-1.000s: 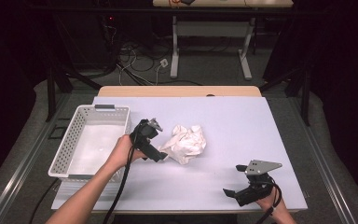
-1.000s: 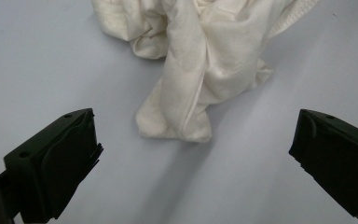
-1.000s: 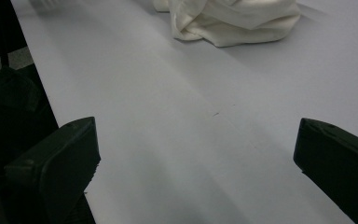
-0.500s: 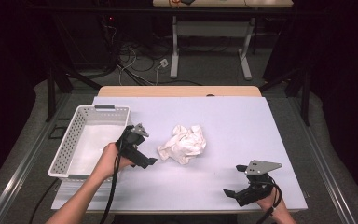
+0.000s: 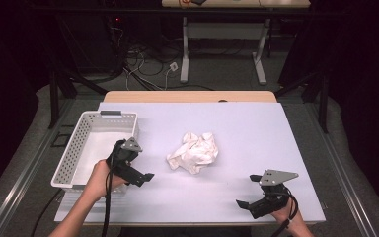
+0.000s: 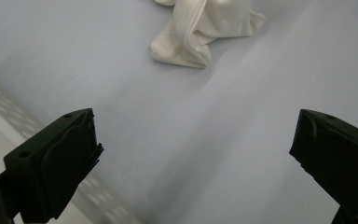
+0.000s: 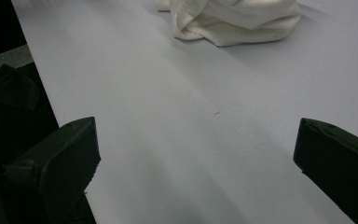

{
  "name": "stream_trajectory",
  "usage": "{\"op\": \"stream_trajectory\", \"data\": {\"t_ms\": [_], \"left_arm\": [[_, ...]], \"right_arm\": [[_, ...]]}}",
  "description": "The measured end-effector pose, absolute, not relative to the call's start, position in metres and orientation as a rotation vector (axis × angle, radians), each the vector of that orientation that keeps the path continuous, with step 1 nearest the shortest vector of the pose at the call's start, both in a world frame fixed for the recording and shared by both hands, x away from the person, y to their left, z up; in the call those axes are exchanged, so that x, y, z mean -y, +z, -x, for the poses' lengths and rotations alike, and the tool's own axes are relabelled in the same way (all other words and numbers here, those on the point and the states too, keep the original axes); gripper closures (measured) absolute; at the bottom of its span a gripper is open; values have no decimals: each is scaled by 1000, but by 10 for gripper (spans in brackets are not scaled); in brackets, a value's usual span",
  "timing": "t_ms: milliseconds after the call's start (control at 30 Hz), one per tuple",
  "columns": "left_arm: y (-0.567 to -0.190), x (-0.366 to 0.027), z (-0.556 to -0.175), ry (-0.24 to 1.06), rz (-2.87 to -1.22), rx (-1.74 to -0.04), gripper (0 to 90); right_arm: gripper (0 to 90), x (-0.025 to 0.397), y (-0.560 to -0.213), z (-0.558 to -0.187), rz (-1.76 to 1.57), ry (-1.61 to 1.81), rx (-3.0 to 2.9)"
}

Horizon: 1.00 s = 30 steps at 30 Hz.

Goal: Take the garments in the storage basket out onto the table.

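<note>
A pale lilac-grey worktop [image 5: 256, 133] stands in a dim room, its far edge showing a strip of bare wood [image 5: 190, 96]. Grey carpeted floor [image 5: 217, 74] spreads beyond that edge, well ahead of the left gripper [image 5: 145, 177] and right gripper [image 5: 242, 203]. There, tangled cables [image 5: 143, 61] lie beside the white legs of another table [image 5: 222, 44]. Black stands [image 5: 59, 79] flank the worktop, and the surroundings fall into darkness.

left tool [image 5: 137, 169] jaws wide apart, right tool [image 5: 249, 204] likewise, both empty
</note>
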State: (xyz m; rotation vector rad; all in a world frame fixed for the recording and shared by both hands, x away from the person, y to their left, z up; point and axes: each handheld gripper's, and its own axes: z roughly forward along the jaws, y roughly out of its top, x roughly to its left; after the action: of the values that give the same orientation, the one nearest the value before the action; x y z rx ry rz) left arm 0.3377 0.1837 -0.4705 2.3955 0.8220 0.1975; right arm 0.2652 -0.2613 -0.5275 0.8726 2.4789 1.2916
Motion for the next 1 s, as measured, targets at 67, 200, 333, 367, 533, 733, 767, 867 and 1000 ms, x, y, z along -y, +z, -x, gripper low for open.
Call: {"op": "stream_trajectory", "data": {"t_ms": [67,200,333,367,533,733,767,867,1000], "left_arm": [[-470,-188,-334,205,-2392,-821,2],[-468,-195,-327,222,-2387,-827,2],[-468,-202,-321,241,-2369,-840,2],[-468,-204,-319,247,-2365,-844,2],[-470,-211,-310,260,-2339,-865,2],[-470,-218,-300,287,-2310,-883,1],[-470,-220,-298,297,-2308,-885,1],[-474,-223,-294,306,-2282,-901,1],[-476,-228,-288,317,-2254,-913,1]], "right_arm": [[0,261,-528,-265,-872,1292,-2479],[0,261,-528,-265,-872,1292,-2477],[0,260,-528,-265,-870,1295,-2474],[0,260,-528,-265,-872,1292,-2478],[0,260,-528,-265,-871,1293,-2477],[0,259,-529,-265,-868,1295,-2475],[0,259,-529,-265,-868,1296,-2473],[0,259,-528,-265,-866,1289,-2479],[0,260,-528,-265,-868,1279,-2486]]}}
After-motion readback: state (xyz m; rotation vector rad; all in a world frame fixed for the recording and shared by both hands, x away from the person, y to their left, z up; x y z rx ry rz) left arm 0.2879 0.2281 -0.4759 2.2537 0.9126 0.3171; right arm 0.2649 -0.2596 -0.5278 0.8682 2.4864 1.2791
